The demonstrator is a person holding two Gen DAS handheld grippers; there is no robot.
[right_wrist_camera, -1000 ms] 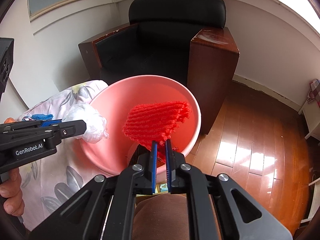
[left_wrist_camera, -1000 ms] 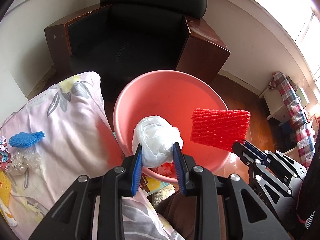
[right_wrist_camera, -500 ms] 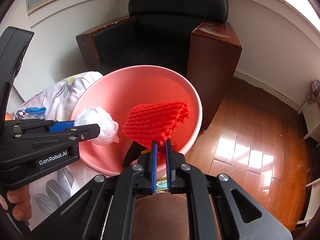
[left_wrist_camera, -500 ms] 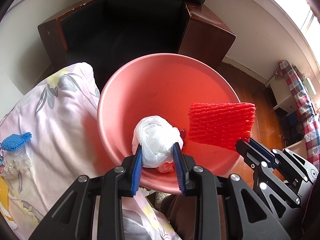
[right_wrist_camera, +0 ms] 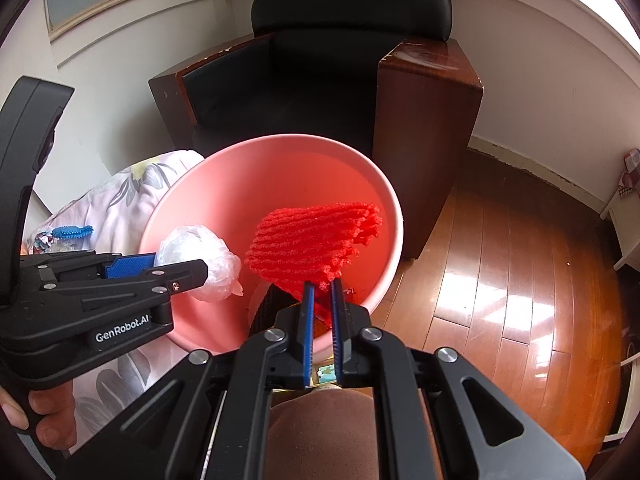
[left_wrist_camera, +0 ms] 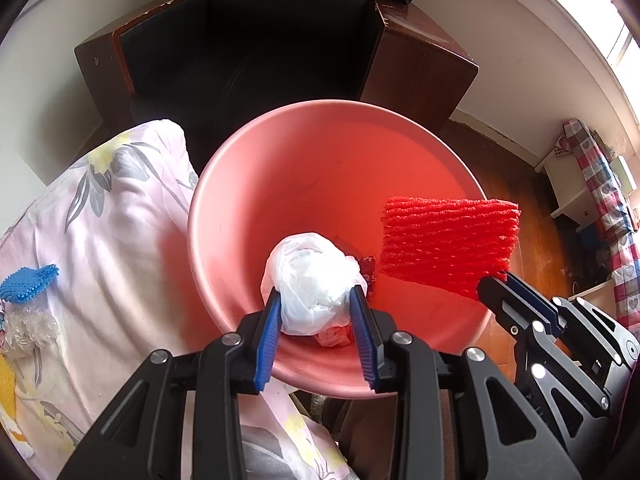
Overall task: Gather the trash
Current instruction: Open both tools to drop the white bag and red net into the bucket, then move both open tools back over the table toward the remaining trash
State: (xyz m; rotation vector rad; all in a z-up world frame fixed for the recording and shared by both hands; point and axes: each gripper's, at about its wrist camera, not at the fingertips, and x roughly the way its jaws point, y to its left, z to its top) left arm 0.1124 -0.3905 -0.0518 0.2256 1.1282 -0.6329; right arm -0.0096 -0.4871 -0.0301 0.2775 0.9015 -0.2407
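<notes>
A pink plastic basin (left_wrist_camera: 320,160) (right_wrist_camera: 280,168) stands in front of me. My left gripper (left_wrist_camera: 317,300) (right_wrist_camera: 176,266) is shut on a crumpled white plastic bag (left_wrist_camera: 312,276) (right_wrist_camera: 200,254) and holds it over the basin's near side. My right gripper (right_wrist_camera: 321,286) (left_wrist_camera: 496,280) is shut on a red foam net (right_wrist_camera: 316,240) (left_wrist_camera: 448,244) and holds it over the basin's right part. Small scraps (left_wrist_camera: 334,336) lie in the basin's bottom, partly hidden by the bag.
A floral pink bedcover (left_wrist_camera: 100,220) lies left of the basin, with a blue foam net (left_wrist_camera: 28,286) and clear wrap (left_wrist_camera: 28,324) on it. A black armchair with wooden sides (right_wrist_camera: 340,80) stands behind. Wood floor (right_wrist_camera: 500,280) is at the right.
Both grippers have moved forward over the basin with their loads still held. The bag and the red net now hang farther inside the rim.
</notes>
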